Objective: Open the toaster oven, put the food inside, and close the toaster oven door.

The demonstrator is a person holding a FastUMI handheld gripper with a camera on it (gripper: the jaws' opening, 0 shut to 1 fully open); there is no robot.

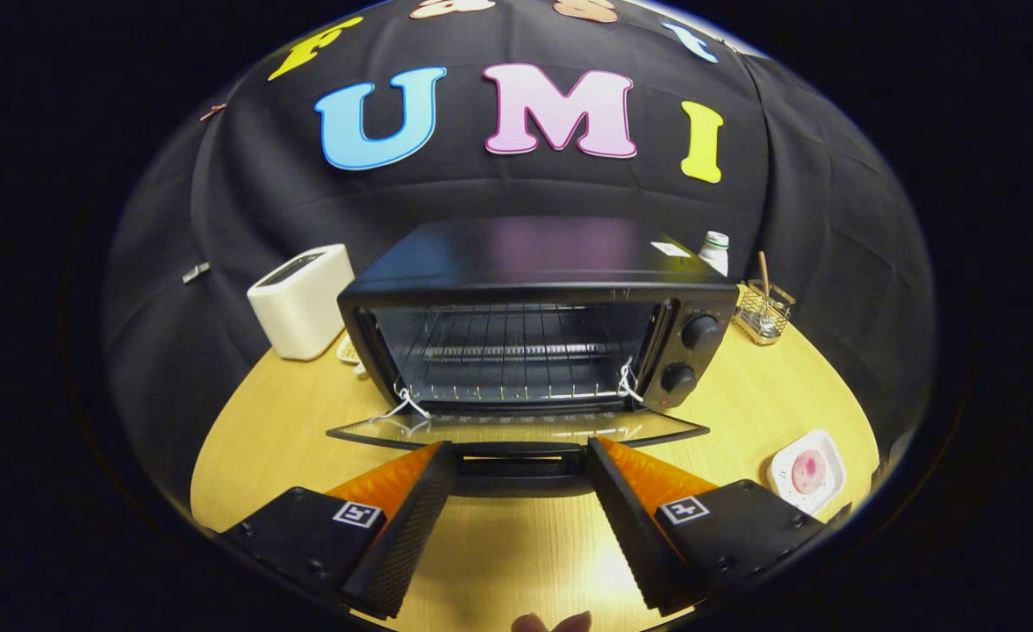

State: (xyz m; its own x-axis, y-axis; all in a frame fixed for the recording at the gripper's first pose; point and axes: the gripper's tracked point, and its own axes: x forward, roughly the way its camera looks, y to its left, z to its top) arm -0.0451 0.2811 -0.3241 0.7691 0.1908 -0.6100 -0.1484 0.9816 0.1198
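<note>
On the left of the wooden table (305, 412) a white toaster (301, 300) stands near the booth wall, just beside the toaster oven (534, 307). The oven sits in the middle, its front facing the gripper (520, 461), its long axis running side to side across the table. Its glass door (516, 428) is already swung down and lies nearly flat, with its handle (520, 465) at the near edge, between the tips of the two fingers. The fingers stand wide apart and grip nothing; I cannot tell whether either tip touches the handle. Inside, the wire rack (507, 351) is bare. Two knobs (690, 353) sit one above the other on the oven's right panel. Further right, beyond the oven, are a small white bottle (714, 250) and a wire basket (763, 314). On the near right, well apart from the oven and beside the right finger, a small white plate (807, 472) carries a pink piece of food (806, 470). Opening looks done, so the step in hand is fetching the food. The next move calls for backing off the door, swinging right to the plate, and closing on the food gently, since it looks small and flat.
</note>
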